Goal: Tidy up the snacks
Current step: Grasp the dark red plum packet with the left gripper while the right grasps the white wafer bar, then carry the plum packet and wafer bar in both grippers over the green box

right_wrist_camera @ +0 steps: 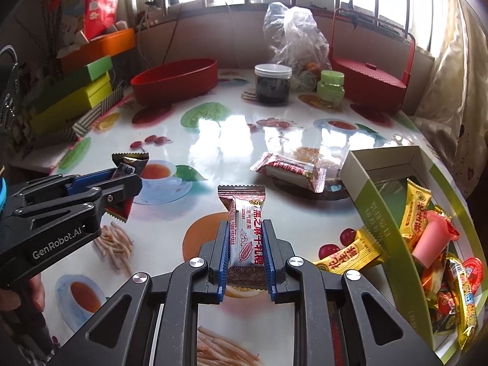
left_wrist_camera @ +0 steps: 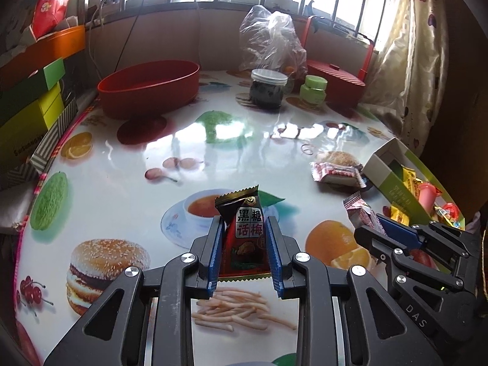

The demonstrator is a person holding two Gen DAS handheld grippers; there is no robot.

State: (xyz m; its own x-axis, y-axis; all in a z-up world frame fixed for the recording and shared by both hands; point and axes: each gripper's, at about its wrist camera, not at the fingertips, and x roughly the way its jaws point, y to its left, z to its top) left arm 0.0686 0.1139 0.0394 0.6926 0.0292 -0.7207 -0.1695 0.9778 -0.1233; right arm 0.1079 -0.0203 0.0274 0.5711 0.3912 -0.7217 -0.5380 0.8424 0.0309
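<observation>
My left gripper (left_wrist_camera: 244, 228) is shut on a dark red and black plum candy packet (left_wrist_camera: 244, 231), held upright above the table; it also shows in the right wrist view (right_wrist_camera: 128, 167). My right gripper (right_wrist_camera: 245, 235) is shut on a red and white sesame candy packet (right_wrist_camera: 244, 228), seen at the right in the left wrist view (left_wrist_camera: 363, 213). A second red and white packet (right_wrist_camera: 289, 170) lies on the table ahead. A green and grey cardboard box (right_wrist_camera: 375, 201) at the right holds several yellow and red snacks. A yellow packet (right_wrist_camera: 350, 256) lies beside it.
A red oval tub (left_wrist_camera: 146, 85) stands at the back left. A dark jar with a white lid (left_wrist_camera: 268, 88), a small green jar (left_wrist_camera: 314, 90), a plastic bag (left_wrist_camera: 271, 36) and a red handled basket (left_wrist_camera: 335, 76) stand at the back. Stacked green and orange boxes (left_wrist_camera: 27, 97) line the left edge.
</observation>
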